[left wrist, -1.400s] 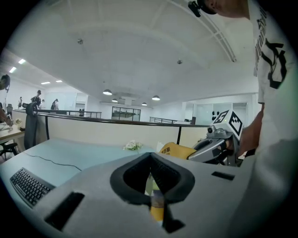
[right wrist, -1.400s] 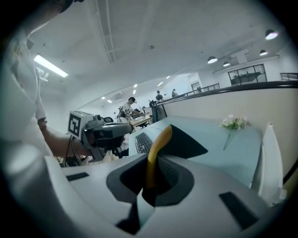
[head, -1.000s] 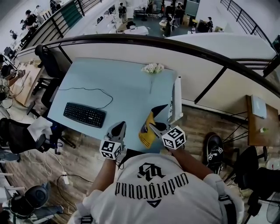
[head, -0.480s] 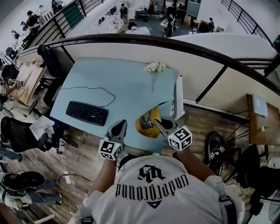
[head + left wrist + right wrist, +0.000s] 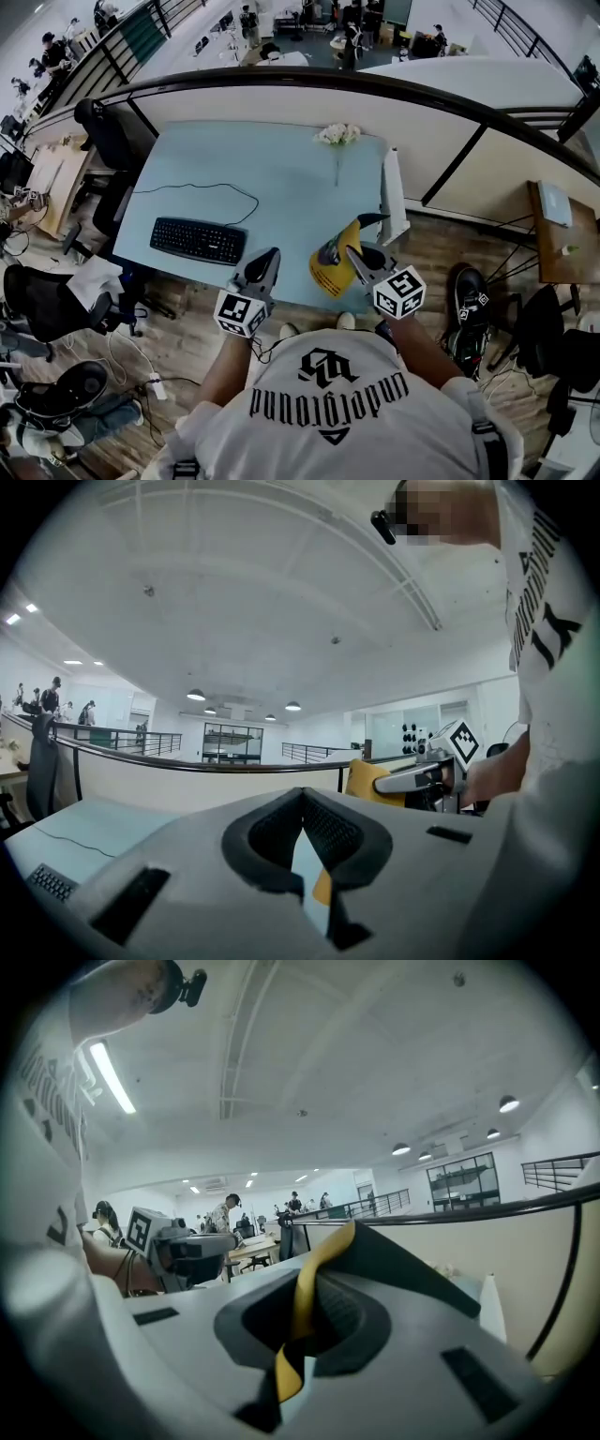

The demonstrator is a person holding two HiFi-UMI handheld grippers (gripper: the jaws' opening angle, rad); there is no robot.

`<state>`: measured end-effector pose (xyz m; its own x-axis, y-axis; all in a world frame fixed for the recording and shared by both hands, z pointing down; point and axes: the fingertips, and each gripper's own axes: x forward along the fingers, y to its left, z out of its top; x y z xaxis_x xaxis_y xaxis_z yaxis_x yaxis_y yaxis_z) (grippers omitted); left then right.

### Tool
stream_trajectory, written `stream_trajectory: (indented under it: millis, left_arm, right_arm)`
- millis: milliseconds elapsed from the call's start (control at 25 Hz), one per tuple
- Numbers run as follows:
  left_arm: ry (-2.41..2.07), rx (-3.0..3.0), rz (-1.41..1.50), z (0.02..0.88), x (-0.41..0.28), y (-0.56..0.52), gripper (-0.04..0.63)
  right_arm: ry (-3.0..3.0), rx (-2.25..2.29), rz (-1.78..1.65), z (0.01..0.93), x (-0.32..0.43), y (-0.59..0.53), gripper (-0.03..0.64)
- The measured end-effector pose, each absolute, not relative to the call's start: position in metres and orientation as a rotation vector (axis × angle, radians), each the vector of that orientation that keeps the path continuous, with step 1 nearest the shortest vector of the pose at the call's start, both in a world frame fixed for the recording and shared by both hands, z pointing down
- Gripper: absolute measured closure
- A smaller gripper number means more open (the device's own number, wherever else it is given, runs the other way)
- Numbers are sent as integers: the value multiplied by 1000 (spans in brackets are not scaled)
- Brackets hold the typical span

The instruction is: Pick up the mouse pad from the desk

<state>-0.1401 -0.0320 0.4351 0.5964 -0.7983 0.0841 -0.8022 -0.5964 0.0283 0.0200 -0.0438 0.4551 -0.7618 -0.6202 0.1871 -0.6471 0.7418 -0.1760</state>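
Mouse pad [image 5: 330,269] held off desk [image 5: 272,178], pinched edge-on in right gripper [image 5: 352,252].
Shirt print [image 5: 323,394] nearest, reading "underground". Left gripper [image 5: 269,255] pressed together, empty, at desk's near edge. Pad yellow, black-backed, curled over same edge; its printing too small to read.

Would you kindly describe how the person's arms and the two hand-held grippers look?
The left hand-held gripper and right hand-held gripper have light grey bodies, black ribbed pads and white cubes with black square markers. The person wears a short-sleeved white T-shirt with black print.
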Motion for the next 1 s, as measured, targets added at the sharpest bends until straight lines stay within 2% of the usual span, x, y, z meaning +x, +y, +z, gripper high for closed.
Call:
stream_trajectory:
  millis: [560,1000]
  left_arm:
    - [-1165,2895,112,419,-208,-6,588]
    - [-1096,2941,96,411,-184,10,588]
  right_arm:
    - [-2769,1250,307,443,-35,7,594]
    - [-2749,1285,294,441,-16,33,594]
